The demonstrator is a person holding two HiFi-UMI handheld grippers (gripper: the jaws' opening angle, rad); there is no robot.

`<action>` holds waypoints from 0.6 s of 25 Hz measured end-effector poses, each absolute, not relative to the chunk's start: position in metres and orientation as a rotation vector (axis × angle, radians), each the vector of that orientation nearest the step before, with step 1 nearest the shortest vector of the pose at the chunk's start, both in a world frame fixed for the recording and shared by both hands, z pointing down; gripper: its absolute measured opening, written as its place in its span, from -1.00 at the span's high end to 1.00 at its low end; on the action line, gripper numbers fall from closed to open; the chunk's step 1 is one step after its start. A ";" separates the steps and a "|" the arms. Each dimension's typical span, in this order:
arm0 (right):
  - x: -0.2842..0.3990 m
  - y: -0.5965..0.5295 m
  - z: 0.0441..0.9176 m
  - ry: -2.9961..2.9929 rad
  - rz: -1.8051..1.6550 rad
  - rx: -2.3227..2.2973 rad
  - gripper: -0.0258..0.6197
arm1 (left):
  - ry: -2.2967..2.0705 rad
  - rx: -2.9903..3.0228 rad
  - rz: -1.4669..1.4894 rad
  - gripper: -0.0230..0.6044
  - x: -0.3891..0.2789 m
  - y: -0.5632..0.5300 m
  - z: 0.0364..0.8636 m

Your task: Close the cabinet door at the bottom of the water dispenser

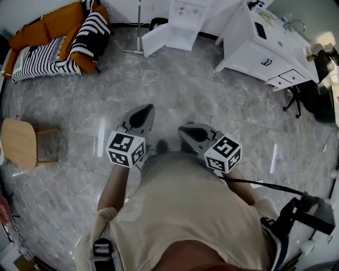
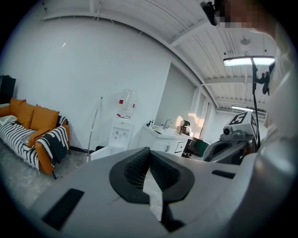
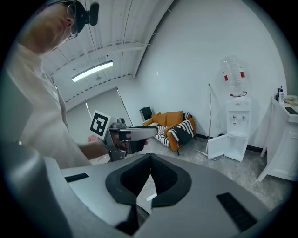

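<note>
Both grippers are held out low in front of the person, side by side. The left gripper (image 1: 143, 114) has its jaws pressed together, pad against pad, and the right gripper (image 1: 189, 132) is the same.

Grey marble floor (image 1: 175, 90) lies between the jaws and the far wall. Off to the left of the jaws sits an orange sofa (image 1: 58, 32) with striped black-and-white covers. A thin pole (image 1: 139, 24) on a flat base stands just left of the open door. A white counter (image 1: 259, 50) with drawers is ahead and to the right of the jaws. A wooden stool (image 1: 18, 143) stands well to the left of the left gripper.

The dispenser (image 1: 186, 16) stands against the wall, well apart from both sets of jaws and roughly straight ahead of them. Its bottom door (image 1: 155, 40) hangs open, swung out to the left, with its edge towards the grippers.
</note>
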State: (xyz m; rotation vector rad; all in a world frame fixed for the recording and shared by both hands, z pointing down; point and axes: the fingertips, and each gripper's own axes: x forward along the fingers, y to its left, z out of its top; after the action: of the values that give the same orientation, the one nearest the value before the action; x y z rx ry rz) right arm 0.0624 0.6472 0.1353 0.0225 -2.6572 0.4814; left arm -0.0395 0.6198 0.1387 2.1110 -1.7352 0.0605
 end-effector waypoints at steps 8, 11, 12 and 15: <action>0.070 0.618 0.137 -2.664 0.539 0.000 0.88 | -1.724 2.045 0.057 0.96 -0.031 0.595 0.143; 0.075 0.599 0.137 -2.671 0.560 0.020 0.88 | -1.711 2.055 0.091 0.96 -0.023 0.574 0.142; 0.078 0.592 0.137 -2.672 0.568 0.032 0.88 | -1.705 2.061 0.103 0.96 -0.019 0.567 0.141; 0.089 0.569 0.140 -2.673 0.587 0.068 0.88 | -1.684 2.079 0.130 0.96 -0.006 0.542 0.141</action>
State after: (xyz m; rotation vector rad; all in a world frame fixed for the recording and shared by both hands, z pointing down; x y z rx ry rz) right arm 0.0886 0.5694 0.1399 0.0678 -2.6725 0.5871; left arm -0.0055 0.5421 0.1410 2.0794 -1.6842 0.1305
